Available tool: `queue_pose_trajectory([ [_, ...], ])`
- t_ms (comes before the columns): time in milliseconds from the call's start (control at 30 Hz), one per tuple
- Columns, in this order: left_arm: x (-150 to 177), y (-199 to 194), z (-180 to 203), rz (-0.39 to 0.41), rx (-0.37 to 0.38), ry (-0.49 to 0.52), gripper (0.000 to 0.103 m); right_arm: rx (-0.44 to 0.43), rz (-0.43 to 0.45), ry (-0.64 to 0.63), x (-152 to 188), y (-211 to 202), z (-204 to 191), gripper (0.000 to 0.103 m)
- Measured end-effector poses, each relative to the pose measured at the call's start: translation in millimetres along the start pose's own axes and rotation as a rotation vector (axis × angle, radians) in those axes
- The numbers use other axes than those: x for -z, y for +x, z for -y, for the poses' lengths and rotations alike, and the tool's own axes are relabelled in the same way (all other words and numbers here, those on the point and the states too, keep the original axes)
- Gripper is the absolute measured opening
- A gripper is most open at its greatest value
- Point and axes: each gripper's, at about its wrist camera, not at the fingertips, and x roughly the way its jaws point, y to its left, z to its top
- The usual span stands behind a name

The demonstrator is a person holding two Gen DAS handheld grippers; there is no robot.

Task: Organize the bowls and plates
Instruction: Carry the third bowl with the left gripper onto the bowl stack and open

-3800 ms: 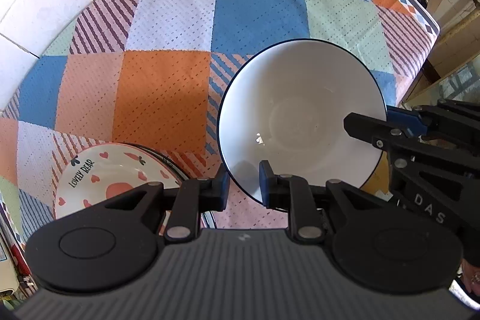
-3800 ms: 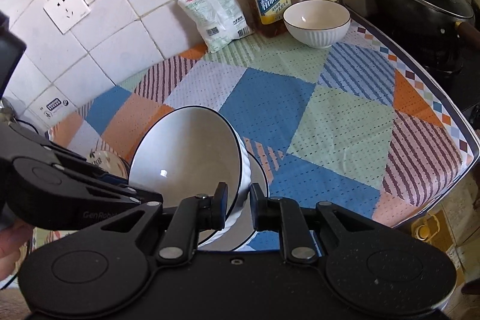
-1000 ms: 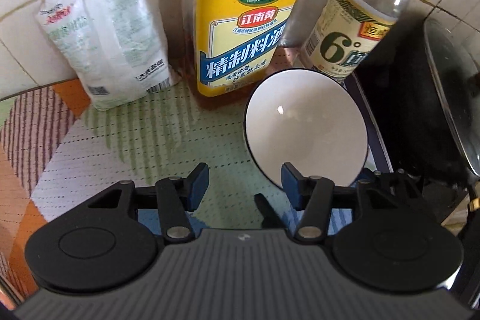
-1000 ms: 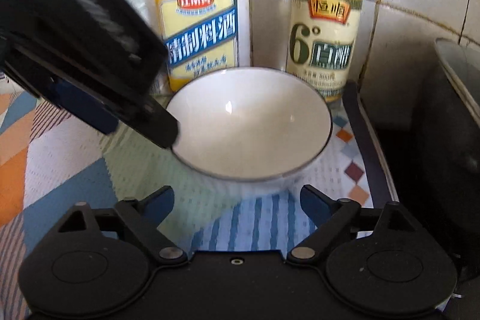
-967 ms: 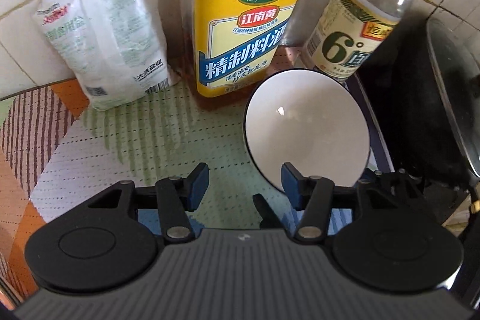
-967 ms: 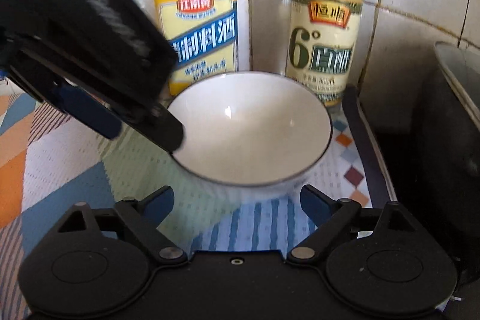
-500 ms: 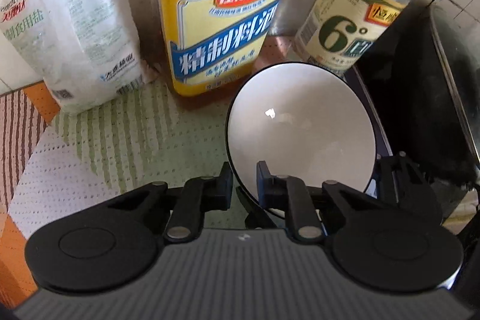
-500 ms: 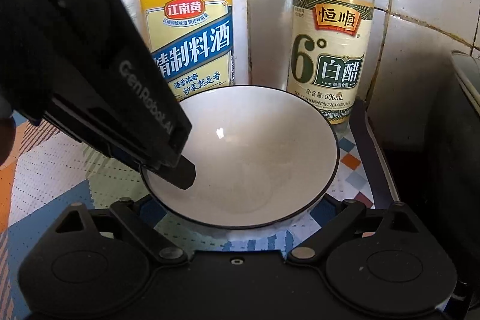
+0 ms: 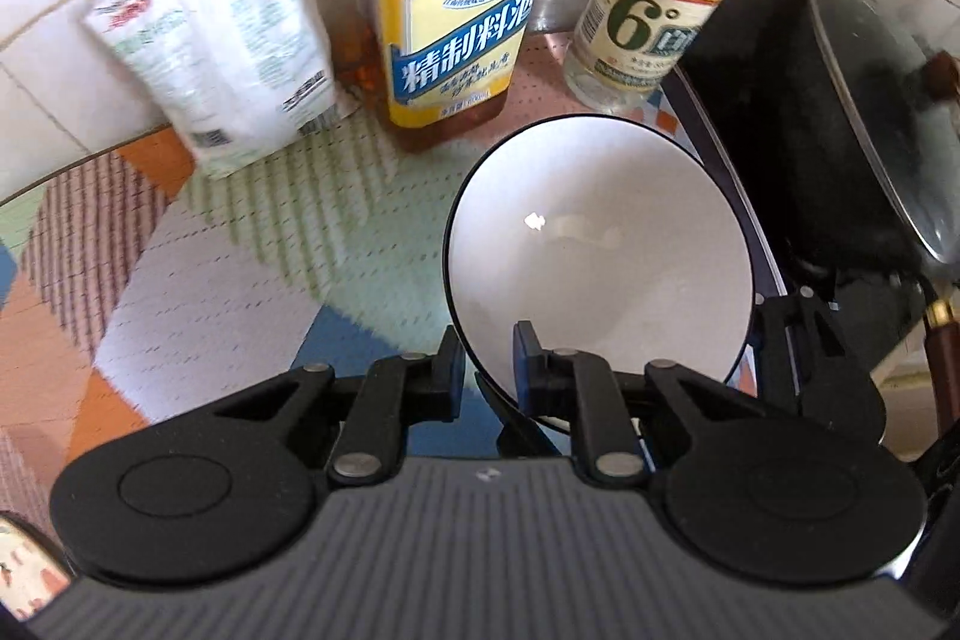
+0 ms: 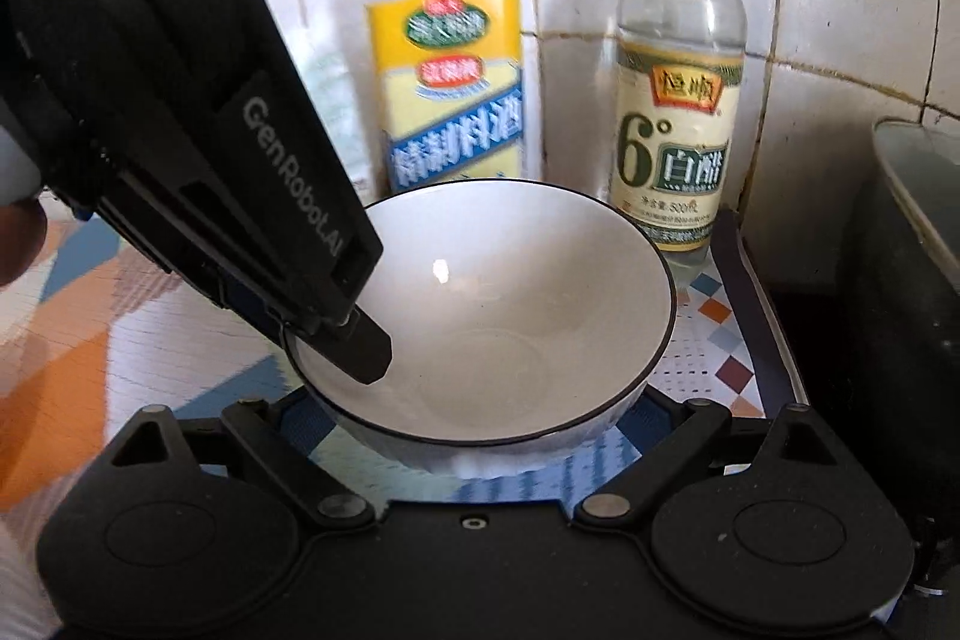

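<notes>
A white bowl with a dark rim (image 9: 600,244) is held tilted above the patchwork tablecloth (image 9: 240,244), in front of two bottles. My left gripper (image 9: 487,361) is shut on the bowl's near-left rim. The same bowl (image 10: 516,316) fills the middle of the right wrist view, with the left gripper (image 10: 336,334) clamped on its left rim. My right gripper (image 10: 474,424) is open wide, its fingers spread to either side under the bowl and mostly hidden by it.
A yellow-labelled cooking wine bottle (image 9: 462,10) and a white vinegar bottle (image 9: 654,22) stand against the tiled wall. A white packet (image 9: 222,58) leans at the left. A black lidded pot (image 9: 870,112) sits on the stove at the right.
My left gripper closed on the bowl's rim and lifted it back from the bottles, tilting it. My right gripper came in close under the bowl, still open.
</notes>
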Motion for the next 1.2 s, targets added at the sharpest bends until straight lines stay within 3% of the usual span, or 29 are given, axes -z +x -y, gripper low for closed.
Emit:
queue_pose_trajectory([
  [333, 54.5, -84.0, -18.6, 0.079, 0.027, 0.089, 0.016, 0.0, 0.065, -0.035, -1.4, -67.6, -51.6, 0.097],
  [633, 103.3, -123.9, -48.8, 0.044, -0.043, 0.159, 0.017, -0.024, 0.077, -0.082, 11.6, -112.9, -107.6, 0.097],
  [967, 151.0, -149.3, -80.6, -0.007, -0.03, 0.119, 0.017, -0.131, 0.058, -0.098, 38.6, -151.8, -153.4, 0.097],
  [1200, 172.2, -145.5, -108.7, -0.051, -0.013, 0.036, 0.017, -0.197, 0.007, -0.124, 46.6, -154.4, -176.8, 0.096],
])
